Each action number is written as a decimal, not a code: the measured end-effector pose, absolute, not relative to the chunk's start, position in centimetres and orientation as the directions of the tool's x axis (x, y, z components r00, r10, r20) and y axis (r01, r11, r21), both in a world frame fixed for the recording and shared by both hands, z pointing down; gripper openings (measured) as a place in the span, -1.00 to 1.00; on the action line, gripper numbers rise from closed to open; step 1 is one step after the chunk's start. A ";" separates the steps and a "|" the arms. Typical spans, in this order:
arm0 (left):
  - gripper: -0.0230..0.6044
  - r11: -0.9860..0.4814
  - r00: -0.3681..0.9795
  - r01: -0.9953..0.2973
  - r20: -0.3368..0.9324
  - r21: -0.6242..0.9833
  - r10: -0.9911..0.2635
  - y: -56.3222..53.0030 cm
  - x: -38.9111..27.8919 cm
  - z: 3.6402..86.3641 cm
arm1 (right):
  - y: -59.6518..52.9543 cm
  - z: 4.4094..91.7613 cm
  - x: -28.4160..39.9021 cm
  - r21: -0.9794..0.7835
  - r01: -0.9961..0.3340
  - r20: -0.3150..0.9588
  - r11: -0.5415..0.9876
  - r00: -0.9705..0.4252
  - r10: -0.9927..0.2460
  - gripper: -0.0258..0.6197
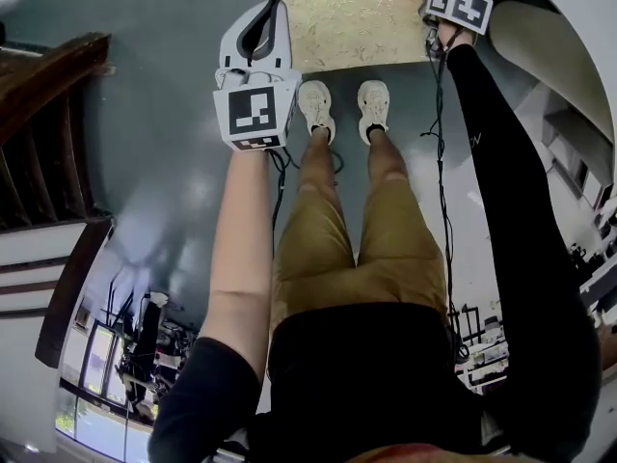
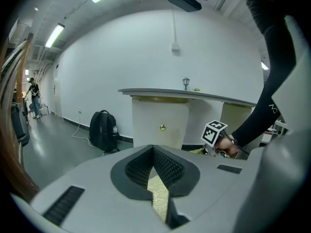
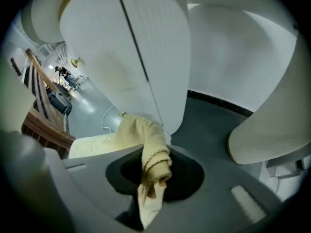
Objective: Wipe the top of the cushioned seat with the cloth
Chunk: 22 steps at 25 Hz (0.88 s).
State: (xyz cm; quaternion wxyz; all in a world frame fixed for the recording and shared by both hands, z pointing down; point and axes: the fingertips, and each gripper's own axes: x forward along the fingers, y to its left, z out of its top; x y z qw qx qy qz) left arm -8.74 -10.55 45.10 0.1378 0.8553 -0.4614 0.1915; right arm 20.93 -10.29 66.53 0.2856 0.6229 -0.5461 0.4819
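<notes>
The cushioned seat [image 1: 347, 17] has a gold patterned top and lies just beyond the person's shoes. My left gripper [image 1: 262, 15] hangs over the floor at the seat's left edge, its jaws shut with nothing between them. Through the slit under its pads [image 2: 165, 166] a strip of the gold seat [image 2: 159, 195] shows. My right gripper [image 3: 153, 171] is shut on a pale yellow cloth [image 3: 148, 144], which drapes forward onto the seat [image 3: 92, 145]. In the head view only the right gripper's marker cube [image 1: 459, 6] shows, at the seat's right corner.
Dark wooden stair rails [image 1: 39, 133] stand at the left. A white curved counter [image 1: 559, 37] is close on the right. Against the far wall are a black backpack [image 2: 103, 130] and a white cabinet [image 2: 160, 123]. The person's shoes [image 1: 315, 104] rest on grey floor before the seat.
</notes>
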 end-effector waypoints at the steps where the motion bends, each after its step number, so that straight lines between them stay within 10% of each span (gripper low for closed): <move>1: -0.90 -0.537 0.503 -0.841 0.455 0.064 -0.734 -10.5 -8.1 45.1 | -10.0 66.4 22.6 -0.145 -0.956 0.913 -0.254 -0.030 -0.407 -0.74; 10: -0.90 -0.532 0.498 -0.844 0.468 0.067 -0.730 -9.9 -7.3 45.1 | -6.8 63.9 31.3 0.006 -0.928 0.878 -0.373 0.184 -0.443 -0.74; 22: -0.90 -0.487 0.457 -0.871 0.472 0.066 -0.754 -8.8 -12.3 45.0 | -8.5 57.8 10.0 -0.382 -0.921 0.714 0.076 -0.346 -0.609 -0.75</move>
